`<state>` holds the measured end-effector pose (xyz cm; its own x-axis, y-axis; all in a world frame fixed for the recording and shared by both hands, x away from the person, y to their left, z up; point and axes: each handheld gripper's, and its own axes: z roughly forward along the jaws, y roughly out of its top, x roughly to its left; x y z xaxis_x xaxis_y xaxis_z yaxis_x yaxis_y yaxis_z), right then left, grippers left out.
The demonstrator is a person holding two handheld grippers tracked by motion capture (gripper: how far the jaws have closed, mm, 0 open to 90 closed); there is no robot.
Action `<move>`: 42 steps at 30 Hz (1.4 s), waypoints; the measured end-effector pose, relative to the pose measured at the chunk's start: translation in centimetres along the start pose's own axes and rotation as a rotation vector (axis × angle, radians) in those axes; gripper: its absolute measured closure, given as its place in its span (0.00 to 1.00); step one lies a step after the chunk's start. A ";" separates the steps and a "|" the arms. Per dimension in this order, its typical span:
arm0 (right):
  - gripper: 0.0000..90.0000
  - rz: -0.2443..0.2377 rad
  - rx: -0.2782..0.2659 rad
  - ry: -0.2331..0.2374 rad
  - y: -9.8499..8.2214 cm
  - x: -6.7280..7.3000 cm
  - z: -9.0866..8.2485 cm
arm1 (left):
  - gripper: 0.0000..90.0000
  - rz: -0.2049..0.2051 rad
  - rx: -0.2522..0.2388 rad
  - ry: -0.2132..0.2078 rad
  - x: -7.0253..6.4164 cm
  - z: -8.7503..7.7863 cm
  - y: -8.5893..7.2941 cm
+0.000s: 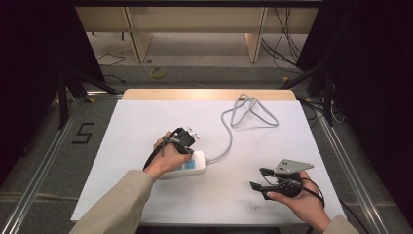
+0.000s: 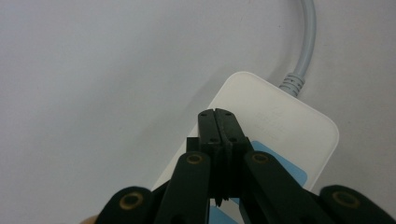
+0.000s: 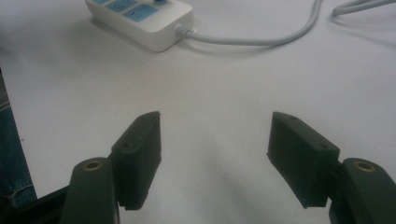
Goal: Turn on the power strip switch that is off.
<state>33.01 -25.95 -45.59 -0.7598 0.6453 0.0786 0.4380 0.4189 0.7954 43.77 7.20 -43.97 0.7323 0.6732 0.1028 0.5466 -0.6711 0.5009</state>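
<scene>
High view: a white rectangular plastic power strip (image 1: 195, 163) with pale blue socket panels lies near the middle of the white table top (image 1: 146, 122). Its grey round cable (image 1: 225, 141) runs away from the person and ends in a loose loop (image 1: 253, 113) near the far edge. The left gripper (image 1: 184, 142), held in the person's left hand (image 1: 168, 156), sits directly over the strip's left end. The right gripper (image 1: 258, 178), held in the right hand (image 1: 297, 200) and carrying a grey three-cornered plate (image 1: 291, 166), rests well apart from the strip, on the near right part of the table.

Left gripper view: the two black jaws are clenched together, pad against pad, with nothing between them; their tips lie over the strip's white top face (image 2: 275, 116), near the cable's ribbed collar (image 2: 293, 83).

Right gripper view: the jaws stand released and wide apart over bare table; the strip (image 3: 144, 18) and cable (image 3: 252, 39) lie farther off, at the upper left.
</scene>
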 end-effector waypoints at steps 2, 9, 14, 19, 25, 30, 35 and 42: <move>0.39 0.000 -0.002 0.000 0.0 0.0 0.0 | 1.00 0.001 0.001 0.003 -0.1 0.0 0.0; 0.39 0.000 -0.002 0.000 0.0 0.1 0.0 | 1.00 0.007 0.016 0.008 -0.1 0.1 0.1; 0.39 0.000 -0.001 0.001 0.0 0.1 0.0 | 1.00 0.005 0.023 0.008 -0.2 0.2 0.2; 0.39 0.000 -0.002 0.000 0.0 0.1 0.0 | 1.00 0.028 0.036 0.019 -0.4 0.2 0.4; 0.39 0.000 -0.003 -0.001 0.0 0.1 0.0 | 1.00 0.034 0.043 0.021 -0.4 0.3 0.5; 0.39 0.001 -0.001 0.002 0.0 0.2 0.0 | 1.00 0.038 0.057 0.026 -0.5 0.3 0.6; 0.39 0.002 0.002 0.003 0.0 0.2 0.0 | 1.00 0.036 0.064 0.024 -0.5 0.4 0.7; 0.39 0.005 -0.001 0.002 0.0 0.1 0.1 | 1.00 0.035 0.042 0.018 -0.7 0.7 0.8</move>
<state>32.93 -25.83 -45.61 -0.7587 0.6460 0.0837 0.4415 0.4154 0.7953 43.95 5.99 -44.23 0.7438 0.6546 0.1352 0.5378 -0.7061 0.4606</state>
